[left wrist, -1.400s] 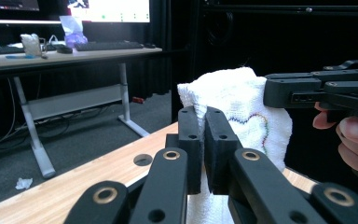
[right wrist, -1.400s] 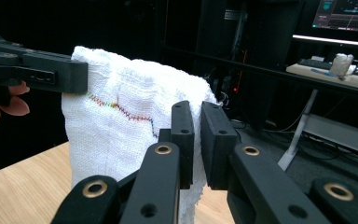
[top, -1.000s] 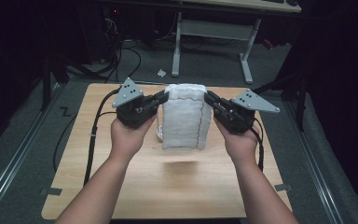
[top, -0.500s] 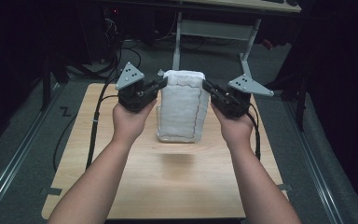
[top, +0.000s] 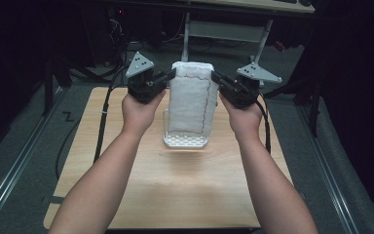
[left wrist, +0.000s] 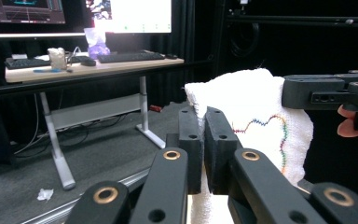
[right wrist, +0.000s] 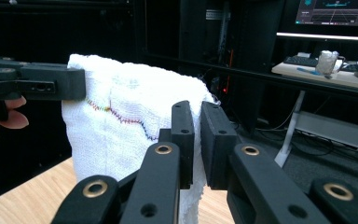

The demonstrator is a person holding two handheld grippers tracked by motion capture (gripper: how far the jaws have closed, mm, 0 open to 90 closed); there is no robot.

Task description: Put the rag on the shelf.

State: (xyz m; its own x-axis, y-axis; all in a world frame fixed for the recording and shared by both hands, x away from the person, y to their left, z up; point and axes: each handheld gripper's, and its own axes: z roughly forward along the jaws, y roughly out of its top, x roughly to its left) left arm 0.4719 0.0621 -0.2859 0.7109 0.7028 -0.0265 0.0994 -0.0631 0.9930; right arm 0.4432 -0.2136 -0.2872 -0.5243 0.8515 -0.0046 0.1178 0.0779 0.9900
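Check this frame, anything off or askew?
Nothing stands out. The white towel hangs straight, pinched at its top corners by the left gripper and the right gripper, above a clear tray on the wooden table. No spills or damage visible.

A white towel point(top: 190, 100) edged with rainbow-coloured stitching hangs between black grippers over a pale wooden table point(top: 175, 185).

Table point(top: 185, 195) lit from above, dark surroundings; glaring monitor point(left wrist: 130, 14), sharp focus
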